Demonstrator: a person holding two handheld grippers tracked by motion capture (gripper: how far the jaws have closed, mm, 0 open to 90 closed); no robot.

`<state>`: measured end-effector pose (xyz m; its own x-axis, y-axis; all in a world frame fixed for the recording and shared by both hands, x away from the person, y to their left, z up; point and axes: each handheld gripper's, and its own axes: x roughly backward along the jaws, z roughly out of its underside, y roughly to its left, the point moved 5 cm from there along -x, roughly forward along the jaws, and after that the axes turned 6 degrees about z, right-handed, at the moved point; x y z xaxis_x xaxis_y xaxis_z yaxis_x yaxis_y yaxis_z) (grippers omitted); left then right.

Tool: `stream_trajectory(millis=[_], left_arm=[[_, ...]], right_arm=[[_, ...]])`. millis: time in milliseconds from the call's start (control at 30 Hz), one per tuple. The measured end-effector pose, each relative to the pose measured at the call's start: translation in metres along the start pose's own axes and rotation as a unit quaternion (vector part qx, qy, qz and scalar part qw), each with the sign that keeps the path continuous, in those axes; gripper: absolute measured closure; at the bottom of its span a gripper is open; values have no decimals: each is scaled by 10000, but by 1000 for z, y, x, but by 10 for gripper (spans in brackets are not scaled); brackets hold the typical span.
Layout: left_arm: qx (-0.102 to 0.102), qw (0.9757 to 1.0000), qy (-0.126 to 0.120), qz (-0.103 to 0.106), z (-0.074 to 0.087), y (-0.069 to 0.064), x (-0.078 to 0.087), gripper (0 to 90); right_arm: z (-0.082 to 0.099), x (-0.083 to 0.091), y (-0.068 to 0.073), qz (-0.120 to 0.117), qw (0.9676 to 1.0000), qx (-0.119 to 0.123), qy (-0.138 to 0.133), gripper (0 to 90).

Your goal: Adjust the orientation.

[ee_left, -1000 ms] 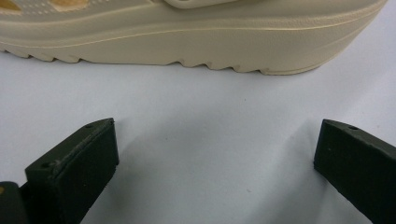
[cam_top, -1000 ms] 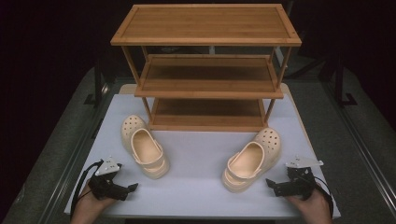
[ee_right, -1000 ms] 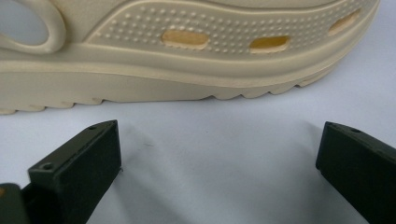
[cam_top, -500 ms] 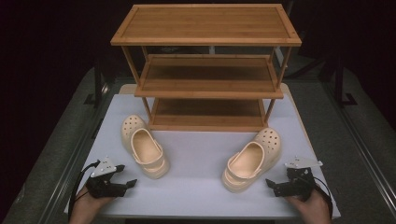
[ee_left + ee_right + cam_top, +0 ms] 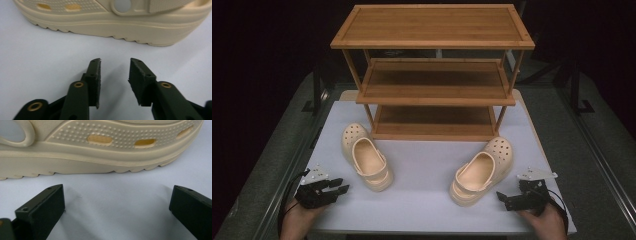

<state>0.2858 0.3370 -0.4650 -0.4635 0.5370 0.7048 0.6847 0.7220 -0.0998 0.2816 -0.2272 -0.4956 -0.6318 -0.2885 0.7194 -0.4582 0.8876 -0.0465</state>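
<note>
Two cream clogs lie on the white table (image 5: 422, 200) in front of a three-tier wooden shoe rack (image 5: 434, 70). The left clog (image 5: 366, 156) points away to the back left; the right clog (image 5: 483, 169) points to the back right. My left gripper (image 5: 343, 186) rests low at the table's front left, open, facing the left clog's side (image 5: 112, 25), a short way off. My right gripper (image 5: 502, 200) sits at the front right, open wide, facing the right clog's side (image 5: 100, 150). Nothing is between either pair of jaws.
The rack's shelves are bare. The white table top ends close behind both hands, and dark floor with metal rails (image 5: 607, 165) runs along both sides. Open table surface lies between the two clogs.
Both grippers have stayed almost where they were; the left one has shifted slightly. The clogs and the rack have not moved.
</note>
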Motion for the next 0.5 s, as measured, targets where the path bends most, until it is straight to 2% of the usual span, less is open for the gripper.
stream_trajectory(millis=[300,433,500], left_arm=[[69,9999,63,71,-17,13,7,855],[172,9998,60,86,-26,21,10,898],[234,9997,75,-16,-33,29,12,899]], right_arm=[[0,0,0,1,10000,12,-7,0],[0,0,0,2,10000,16,-9,0],[0,0,0,2,10000,15,-10,0]])
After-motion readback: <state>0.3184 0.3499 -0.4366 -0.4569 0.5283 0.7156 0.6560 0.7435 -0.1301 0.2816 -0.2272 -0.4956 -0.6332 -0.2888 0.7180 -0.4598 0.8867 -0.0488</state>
